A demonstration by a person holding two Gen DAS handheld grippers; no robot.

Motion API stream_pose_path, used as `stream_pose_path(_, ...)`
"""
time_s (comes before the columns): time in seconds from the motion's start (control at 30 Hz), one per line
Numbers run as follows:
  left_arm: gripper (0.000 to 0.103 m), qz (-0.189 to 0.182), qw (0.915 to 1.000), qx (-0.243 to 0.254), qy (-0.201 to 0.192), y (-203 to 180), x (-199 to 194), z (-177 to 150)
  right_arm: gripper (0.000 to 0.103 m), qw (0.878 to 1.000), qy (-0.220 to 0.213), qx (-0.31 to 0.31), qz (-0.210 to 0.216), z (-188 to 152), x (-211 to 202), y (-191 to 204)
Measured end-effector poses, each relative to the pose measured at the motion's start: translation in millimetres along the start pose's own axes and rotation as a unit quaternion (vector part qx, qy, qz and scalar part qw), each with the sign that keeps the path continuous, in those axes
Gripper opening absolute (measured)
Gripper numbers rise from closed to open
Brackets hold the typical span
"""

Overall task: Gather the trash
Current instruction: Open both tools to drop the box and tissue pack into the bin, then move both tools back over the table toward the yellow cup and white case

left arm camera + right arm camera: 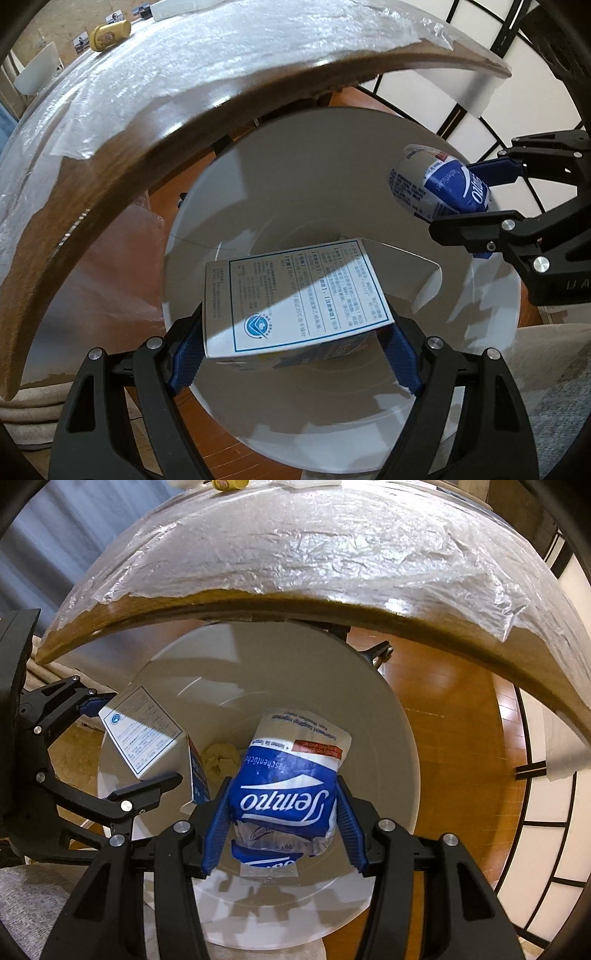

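My left gripper [295, 354] is shut on a white cardboard box [295, 295] with blue printed text, held over the open white bin [229, 192]. My right gripper [284, 827] is shut on a blue and white Tempo tissue pack [291, 786], also held over the bin [388, 746]. The right gripper [476, 206] with the pack [436, 184] shows at the right of the left wrist view. The left gripper [110, 746] with the box [144, 734] shows at the left of the right wrist view. A crumpled yellowish wad [221, 757] lies at the bottom of the bin.
The bin stands on a wooden floor [454, 716] beside a wooden table edge [110, 173] covered with clear plastic sheet [314, 542]. A yellow container [109, 34] lies on the table's far side. A white panel screen with black frames [546, 805] stands at the right.
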State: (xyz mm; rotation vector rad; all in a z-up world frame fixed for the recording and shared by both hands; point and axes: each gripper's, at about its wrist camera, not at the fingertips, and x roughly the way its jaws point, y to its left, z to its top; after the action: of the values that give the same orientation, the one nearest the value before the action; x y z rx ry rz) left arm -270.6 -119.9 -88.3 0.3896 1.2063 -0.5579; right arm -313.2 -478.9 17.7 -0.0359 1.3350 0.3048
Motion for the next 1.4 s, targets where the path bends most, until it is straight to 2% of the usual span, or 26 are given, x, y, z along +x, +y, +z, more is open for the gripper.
stream_pose_path(0.57,0.083,-0.001,0.9997,0.01,0.022,-11.5,28.0,12.9,0.052,1.0,0.018,0.008,0.0,2.3,17.8,-11.6)
stream_pose_path(0.93,0.083,-0.001,0.9996,0.015,0.025,-20.1,38.2,17.9,0.052,1.0,0.023,0.009,0.0,1.8,20.0,-16.6)
stream_pose_path(1.0,0.084,-0.005,0.9998,0.014,0.016,-18.0,35.0,17.1,0.052,1.0,0.024,0.009,0.0,1.3,19.8,-16.3)
stream_pose_path(1.03,0.084,-0.007,0.9998,0.014,0.012,-8.3,27.6,13.7,0.053,1.0,0.023,0.011,0.0,1.1,19.5,-16.9)
stream_pose_path(1.1,0.088,-0.011,0.9999,0.007,0.007,-4.9,23.3,13.2,0.072,1.0,0.017,0.02,0.0,0.4,17.6,-19.9)
stream_pose_path(1.2,0.091,-0.017,0.9998,0.0,0.009,1.6,15.6,6.7,0.086,0.999,0.003,0.033,0.002,-1.7,9.5,-25.7)
stream_pose_path(1.33,0.091,-0.015,0.9999,0.001,0.0,1.5,-7.3,0.4,0.087,0.999,-0.017,0.047,0.005,-5.2,-17.2,-34.4)
stream_pose_path(1.4,0.091,-0.023,0.9994,0.007,-0.026,0.6,-36.7,-2.4,0.087,0.998,-0.043,0.042,0.008,-3.9,-41.0,-33.5)
